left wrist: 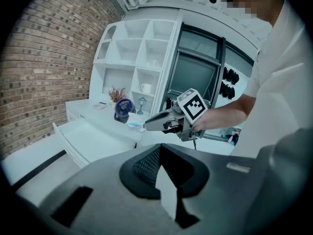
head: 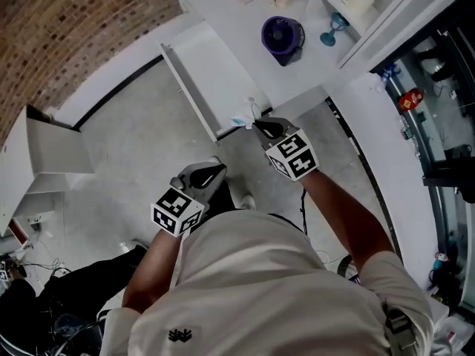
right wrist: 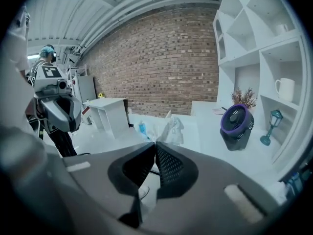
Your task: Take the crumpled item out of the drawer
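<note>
The crumpled item [head: 243,119] is a wad of clear film with a blue patch. My right gripper [head: 257,127] is shut on it, and it hangs from the tips above the front corner of the open white drawer [head: 204,73]. In the right gripper view the wad [right wrist: 174,129] sticks out just past the closed jaws [right wrist: 154,144]. The left gripper view shows the wad [left wrist: 134,125] at the right gripper's tip [left wrist: 145,126], beside the drawer [left wrist: 93,138]. My left gripper [head: 210,175] hangs low near my body, apart from the drawer, jaws together and nothing in them.
A purple fan [head: 282,35], a teal goblet [head: 334,27] and a white mug [head: 358,0] stand on the counter and shelves behind the drawer. A small white table [head: 44,154] is at the left by the brick wall. Cables lie on the floor at the lower left.
</note>
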Available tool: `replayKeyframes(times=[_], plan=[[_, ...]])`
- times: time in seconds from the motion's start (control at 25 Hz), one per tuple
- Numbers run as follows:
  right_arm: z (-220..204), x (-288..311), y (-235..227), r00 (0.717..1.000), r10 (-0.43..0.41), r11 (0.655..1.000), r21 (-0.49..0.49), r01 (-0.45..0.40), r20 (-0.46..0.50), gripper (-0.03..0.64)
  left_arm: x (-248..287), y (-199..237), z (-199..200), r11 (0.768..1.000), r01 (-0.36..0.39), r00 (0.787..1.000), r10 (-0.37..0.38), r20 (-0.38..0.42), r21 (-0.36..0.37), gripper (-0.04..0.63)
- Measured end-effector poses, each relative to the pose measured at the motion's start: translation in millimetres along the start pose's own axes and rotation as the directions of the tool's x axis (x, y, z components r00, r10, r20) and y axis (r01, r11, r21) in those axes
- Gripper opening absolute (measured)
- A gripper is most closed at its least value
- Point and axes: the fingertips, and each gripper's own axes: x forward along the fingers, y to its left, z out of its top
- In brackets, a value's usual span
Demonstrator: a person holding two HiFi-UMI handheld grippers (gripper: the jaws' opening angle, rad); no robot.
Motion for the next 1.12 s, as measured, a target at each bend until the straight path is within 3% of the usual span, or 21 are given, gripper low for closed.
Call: replayKeyframes(times=[0.52,1.12], plan=[[-4,-63,34,0.998,0.014,1.0,0.003,-0.014,0.06,0.02,-11,-43,-22,1.0,-0.007,1.0,0.007,0.0,0.006,0.005],[11,-103,53,0.993,0.018,0.999,0.024,-0.021,0.114,0.02,-18,-62,-16,1.0,0.004,1.0,-0.004,0.001,0.021,0.005]])
